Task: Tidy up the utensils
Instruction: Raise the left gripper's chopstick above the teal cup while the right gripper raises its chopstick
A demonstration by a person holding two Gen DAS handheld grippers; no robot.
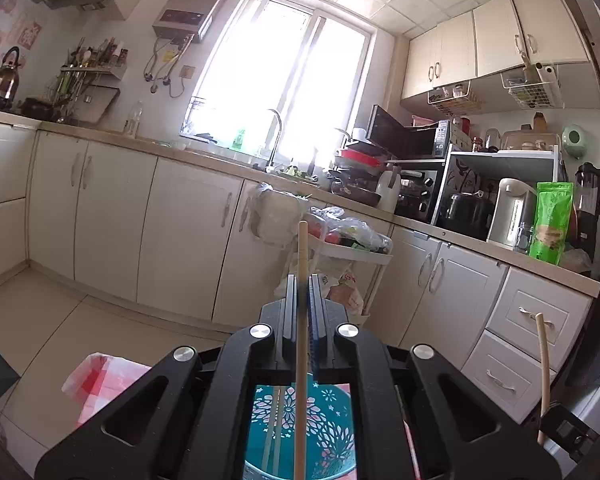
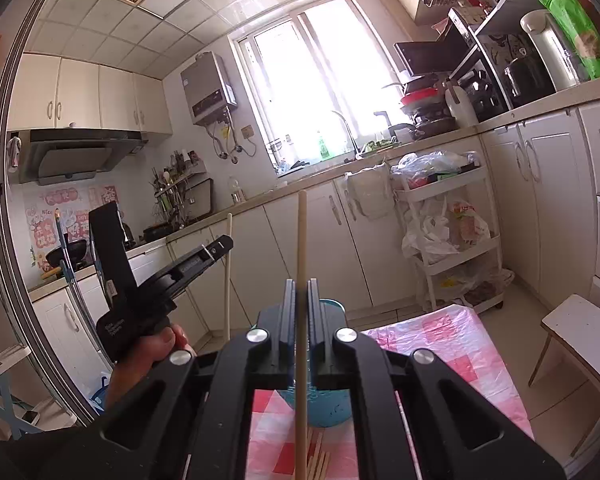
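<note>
My left gripper [image 1: 302, 280] is shut on a pale wooden chopstick [image 1: 301, 264] that stands upright between its fingers. Below it is a teal flower-patterned utensil holder [image 1: 328, 436] with chopsticks inside. My right gripper [image 2: 301, 284] is shut on a second wooden chopstick [image 2: 301, 240], also upright. A teal holder [image 2: 332, 408] sits under it on a pink checked tablecloth [image 2: 452, 344], with several loose chopsticks [image 2: 320, 462] lying in front. The left gripper's body [image 2: 152, 280] shows at the left in the right wrist view. The right gripper's chopstick [image 1: 543, 364] shows at the right in the left wrist view.
Kitchen cabinets and counter [image 1: 204, 152] run along the far wall under a bright window. A white trolley [image 2: 452, 232] with plastic bags stands by the cabinets. A white stool [image 2: 580, 328] is at the right of the table. Appliances [image 1: 512, 212] crowd the right counter.
</note>
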